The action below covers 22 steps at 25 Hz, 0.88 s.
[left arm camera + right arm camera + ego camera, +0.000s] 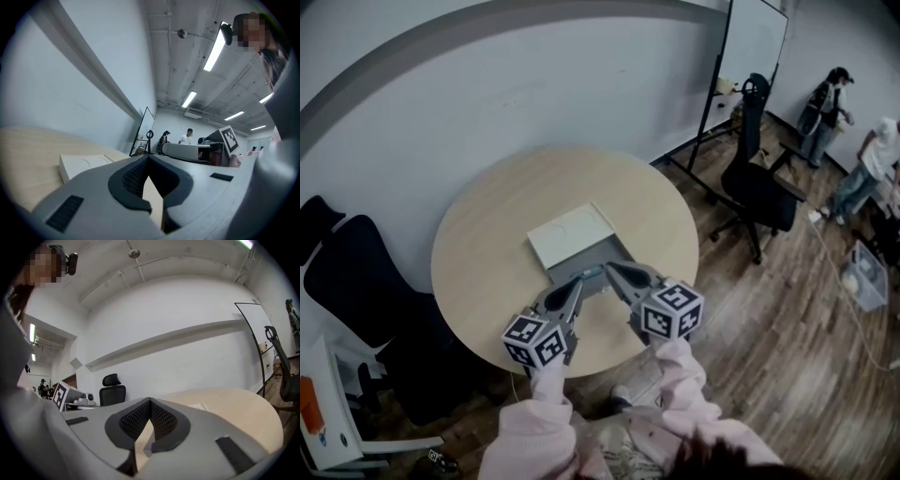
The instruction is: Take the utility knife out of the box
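Pink sleeves (546,427) at bottom of head view, one behind each gripper. Marker cubes (536,339) sit on the gripper bodies.

Left gripper (578,281): jaws closed tip to tip, nothing between them; its own view shows only bare tabletop through the gap behind the tips. Points across the table toward the box.

Right gripper (611,267): jaws likewise pressed together, empty. Tip just beside the left one's, both at the box's near end.

Box (572,232): white, flat, near the middle of the round wooden table (487,244). A grey open part (595,255) shows at its near end.

Utility knife (592,272): only a slim bluish sliver in that grey part, between the two gripper tips; too small to be sure. Contact with either gripper cannot be told.

Left gripper view: box lies left of the jaws, on the table.

Around: black office chair (759,183) right of the table, dark chair (356,281) left, whiteboard (750,47) by the wall, two people (825,103) in the far corner.
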Each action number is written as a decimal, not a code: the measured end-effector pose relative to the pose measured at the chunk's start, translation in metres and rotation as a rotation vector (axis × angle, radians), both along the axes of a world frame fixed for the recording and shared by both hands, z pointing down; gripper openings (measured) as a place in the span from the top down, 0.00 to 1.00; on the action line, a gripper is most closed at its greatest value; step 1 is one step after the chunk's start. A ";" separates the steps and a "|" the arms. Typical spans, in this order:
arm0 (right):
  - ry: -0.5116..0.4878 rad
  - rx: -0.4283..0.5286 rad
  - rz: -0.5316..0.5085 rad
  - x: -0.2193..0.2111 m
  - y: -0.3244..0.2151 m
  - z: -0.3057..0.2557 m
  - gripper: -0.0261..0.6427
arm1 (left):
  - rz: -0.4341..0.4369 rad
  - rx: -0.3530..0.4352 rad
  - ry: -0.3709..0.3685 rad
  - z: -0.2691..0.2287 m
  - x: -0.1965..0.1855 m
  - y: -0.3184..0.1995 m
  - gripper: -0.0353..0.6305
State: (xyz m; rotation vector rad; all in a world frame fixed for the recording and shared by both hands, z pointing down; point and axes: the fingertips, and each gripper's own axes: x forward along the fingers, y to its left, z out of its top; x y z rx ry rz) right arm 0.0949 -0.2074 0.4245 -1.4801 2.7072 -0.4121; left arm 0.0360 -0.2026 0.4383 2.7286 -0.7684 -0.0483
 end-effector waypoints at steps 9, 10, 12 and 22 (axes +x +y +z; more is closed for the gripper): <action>0.027 -0.033 -0.094 -0.007 -0.024 0.012 0.96 | -0.088 -0.029 0.010 0.008 -0.008 -0.021 0.95; 0.031 -0.039 -0.105 -0.008 -0.027 0.014 0.96 | -0.096 -0.032 0.010 0.009 -0.008 -0.024 0.95; 0.035 -0.053 -0.120 -0.007 -0.031 0.018 0.96 | -0.107 -0.037 0.010 0.011 -0.007 -0.028 0.95; 0.050 -0.132 -0.174 -0.007 -0.057 0.045 0.96 | -0.130 -0.112 0.007 0.035 -0.006 -0.039 0.95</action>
